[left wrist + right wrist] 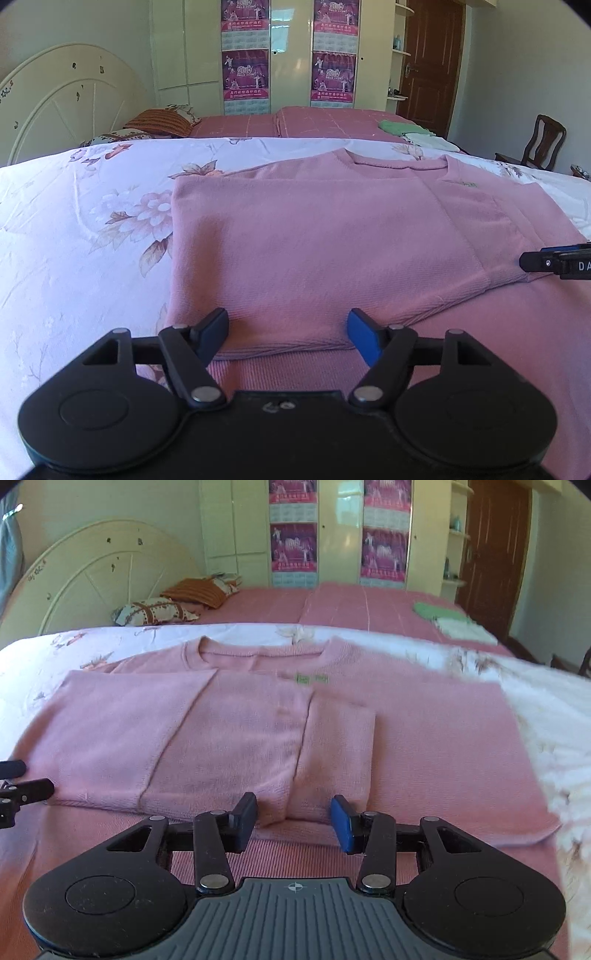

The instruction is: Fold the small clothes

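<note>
- A bed point(74, 229) fills both views, covered by a white sheet with a floral print; its far edges curve out of the fisheye frame.
- Behind it, a second bed surface in pink point(332, 602) holds pillows point(155, 611) and a green cloth point(436, 611) beside a white one, too small and blurred to identify.
- A pink sweater point(314, 236) lies flat on the floral sheet, neckline away from the cameras. Both sleeves are folded inward over the chest. Its lower hem is cut off beneath the gripper bodies.
- A small green mark point(312, 679) on the chest is too blurred to read.
- The left gripper point(288, 328) sits low, just above the folded left sleeve's near edge, pointing toward the neckline. Its jaws stand wide apart with nothing between them; whether they touch the fabric cannot be told.
- The right gripper point(293, 819) sits low over the folded right sleeve's near end, level and pointing forward, jaws apart, holding nothing.
</note>
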The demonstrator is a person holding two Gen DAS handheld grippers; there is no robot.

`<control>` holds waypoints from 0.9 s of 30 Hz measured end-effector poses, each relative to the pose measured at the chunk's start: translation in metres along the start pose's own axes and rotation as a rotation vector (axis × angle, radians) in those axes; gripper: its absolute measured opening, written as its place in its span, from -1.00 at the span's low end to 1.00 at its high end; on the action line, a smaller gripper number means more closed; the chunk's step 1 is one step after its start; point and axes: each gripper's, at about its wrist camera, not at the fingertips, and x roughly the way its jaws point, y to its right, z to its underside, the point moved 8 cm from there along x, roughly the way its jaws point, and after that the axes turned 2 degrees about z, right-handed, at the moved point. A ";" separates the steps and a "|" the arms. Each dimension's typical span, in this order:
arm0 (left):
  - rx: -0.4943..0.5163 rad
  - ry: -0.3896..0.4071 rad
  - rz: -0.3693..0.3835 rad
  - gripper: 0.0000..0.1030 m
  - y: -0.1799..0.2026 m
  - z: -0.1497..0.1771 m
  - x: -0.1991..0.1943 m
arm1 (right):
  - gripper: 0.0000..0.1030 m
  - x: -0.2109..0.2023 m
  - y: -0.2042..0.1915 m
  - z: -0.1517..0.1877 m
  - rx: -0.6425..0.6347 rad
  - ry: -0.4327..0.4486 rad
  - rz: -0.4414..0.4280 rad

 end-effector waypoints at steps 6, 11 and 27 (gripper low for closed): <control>0.005 -0.013 -0.004 0.42 0.000 -0.002 0.000 | -0.16 -0.002 0.000 -0.003 0.023 -0.010 -0.002; -0.028 0.058 0.006 0.38 -0.010 -0.015 -0.015 | -0.16 -0.019 0.001 -0.013 0.044 0.054 0.001; 0.002 0.057 0.010 0.39 -0.059 -0.086 0.074 | -0.16 0.061 0.005 -0.068 -0.020 0.069 -0.041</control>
